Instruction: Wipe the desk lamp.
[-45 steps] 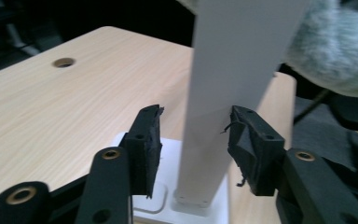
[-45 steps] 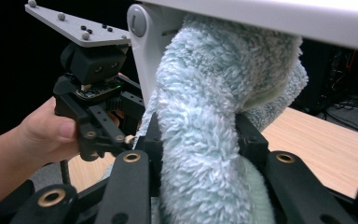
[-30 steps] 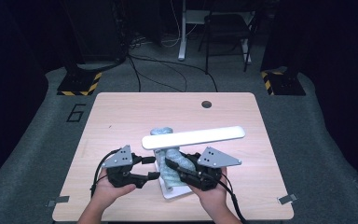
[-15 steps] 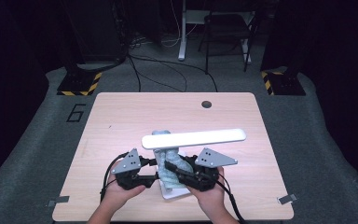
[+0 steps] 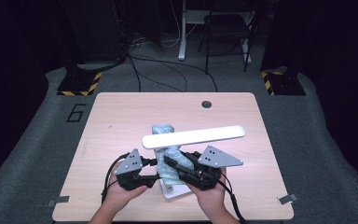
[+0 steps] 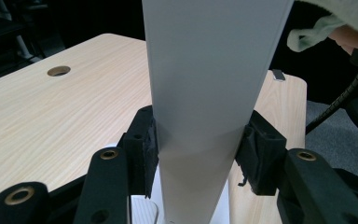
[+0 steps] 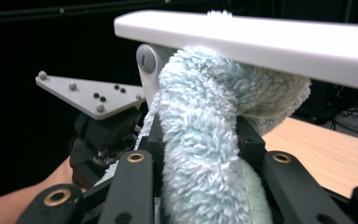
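A white desk lamp stands near the table's front edge, with its long head (image 5: 193, 136) level over a flat base (image 5: 175, 191). A fluffy light-blue cloth (image 5: 163, 130) hangs around the lamp's post. My left gripper (image 5: 157, 176) comes in from the left. Its jaws have just been closing, and its pads (image 6: 144, 140) now press both sides of the white post (image 6: 209, 93). My right gripper (image 5: 170, 163) has been closing a little further and is shut on the cloth (image 7: 200, 140) below the lamp head (image 7: 261, 37). The left gripper's grey plate (image 7: 88, 95) sits just behind the cloth.
The wooden table (image 5: 121, 121) has a round cable hole (image 5: 206, 104) at the back. Behind it are a chair, stands and floor cables. Yellow-black striped bases (image 5: 79, 84) sit on the grey floor mat, which bears the number 6.
My left gripper has shifted slightly right to the lamp post and closed on it. The right gripper has stayed on the cloth.
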Demonstrator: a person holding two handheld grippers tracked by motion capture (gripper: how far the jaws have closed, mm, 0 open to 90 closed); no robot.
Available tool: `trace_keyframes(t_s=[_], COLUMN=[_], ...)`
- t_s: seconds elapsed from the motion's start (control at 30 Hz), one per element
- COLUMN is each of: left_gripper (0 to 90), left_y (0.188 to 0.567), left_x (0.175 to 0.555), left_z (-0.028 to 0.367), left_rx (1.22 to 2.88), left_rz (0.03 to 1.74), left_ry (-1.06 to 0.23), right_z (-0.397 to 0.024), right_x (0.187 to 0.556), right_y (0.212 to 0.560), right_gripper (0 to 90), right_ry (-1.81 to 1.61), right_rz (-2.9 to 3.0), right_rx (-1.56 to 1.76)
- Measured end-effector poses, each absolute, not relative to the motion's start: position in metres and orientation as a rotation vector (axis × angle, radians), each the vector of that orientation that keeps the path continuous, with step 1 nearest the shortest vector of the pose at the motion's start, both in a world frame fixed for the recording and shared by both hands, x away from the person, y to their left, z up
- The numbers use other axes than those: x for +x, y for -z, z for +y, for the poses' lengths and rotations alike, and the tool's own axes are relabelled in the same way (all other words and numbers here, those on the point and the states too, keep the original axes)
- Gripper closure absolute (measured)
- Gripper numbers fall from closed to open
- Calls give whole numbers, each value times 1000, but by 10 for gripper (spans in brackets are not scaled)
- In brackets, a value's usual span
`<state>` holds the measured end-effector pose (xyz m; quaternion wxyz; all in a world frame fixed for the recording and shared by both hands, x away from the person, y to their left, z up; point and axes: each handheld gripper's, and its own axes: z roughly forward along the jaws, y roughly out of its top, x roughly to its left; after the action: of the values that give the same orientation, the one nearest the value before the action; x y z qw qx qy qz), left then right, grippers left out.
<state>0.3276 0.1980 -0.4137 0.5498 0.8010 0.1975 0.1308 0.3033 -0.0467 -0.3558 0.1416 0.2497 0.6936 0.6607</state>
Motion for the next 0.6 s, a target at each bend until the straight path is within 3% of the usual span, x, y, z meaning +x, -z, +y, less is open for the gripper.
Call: trace_keyframes(t_s=[0.6], left_gripper=[529], left_y=[414], left_x=[326], left_z=[196], left_rx=[1901], left_rz=[469], left_ry=[-304], right_z=[-63], right_x=[297], right_y=[365], right_gripper=[689], right_ry=[-1931], right_rz=[1814], right_rx=[801])
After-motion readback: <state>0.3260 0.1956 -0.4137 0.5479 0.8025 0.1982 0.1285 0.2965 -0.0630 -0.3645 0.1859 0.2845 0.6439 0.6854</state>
